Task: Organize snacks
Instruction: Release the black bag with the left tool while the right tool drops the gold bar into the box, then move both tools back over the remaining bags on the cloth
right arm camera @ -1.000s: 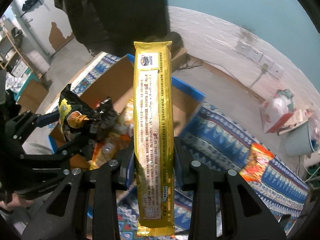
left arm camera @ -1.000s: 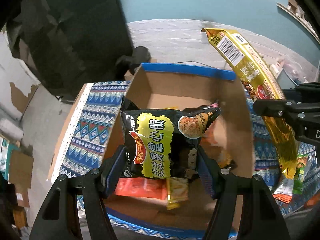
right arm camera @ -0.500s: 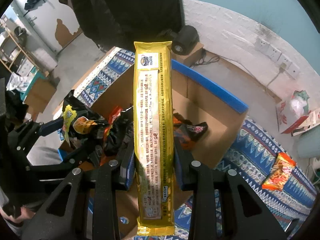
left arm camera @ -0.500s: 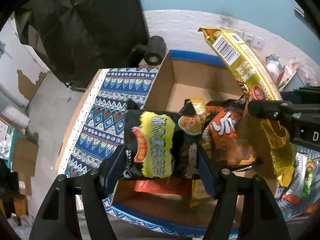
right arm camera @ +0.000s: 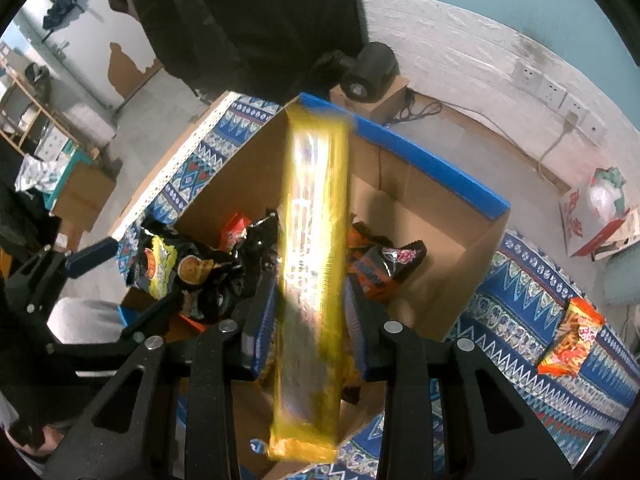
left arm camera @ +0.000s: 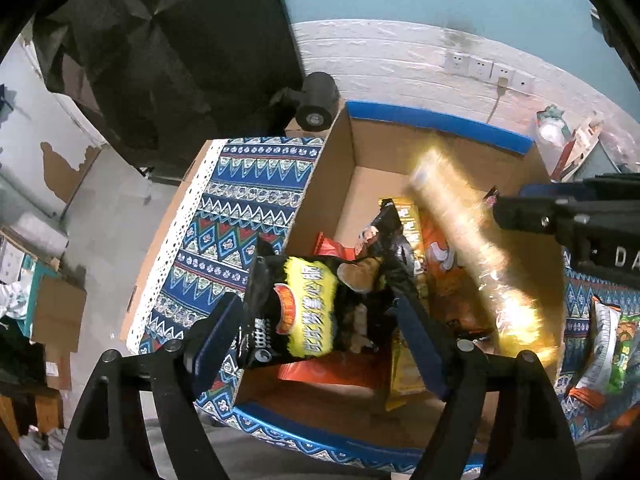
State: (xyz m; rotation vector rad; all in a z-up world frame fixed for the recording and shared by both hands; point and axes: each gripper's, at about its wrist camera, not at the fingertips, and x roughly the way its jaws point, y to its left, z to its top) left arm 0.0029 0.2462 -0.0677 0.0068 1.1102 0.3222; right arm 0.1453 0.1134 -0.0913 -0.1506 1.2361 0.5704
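We are at the drop-off step: both snacks hang over the open cardboard box [left arm camera: 448, 148] and need letting go. Our left hand-held gripper [left arm camera: 320, 324] is clamped on a black and yellow bag [left arm camera: 308, 304], which sits over the box's near left corner, partly above the left wall. Our right hand-held gripper [right arm camera: 308, 308] stands around the long gold packet [right arm camera: 314, 264]; the packet is blurred, and we cannot tell whether the pads grip it or have just let it slip.

Next, we judge, the left one should shift a little rightward so the bag clears the wall, then open. The gold packet is longer than most of what lies inside, so it should go down lengthwise along the box.

Room is decent: the back half of the box floor shows bare cardboard, while the near half holds an orange bag [left arm camera: 444, 264] and other packets. The blue-taped rim [right arm camera: 420, 160] and the side walls are the edges to miss. More snacks lie on the patterned cloth [right arm camera: 520, 300] to the right.
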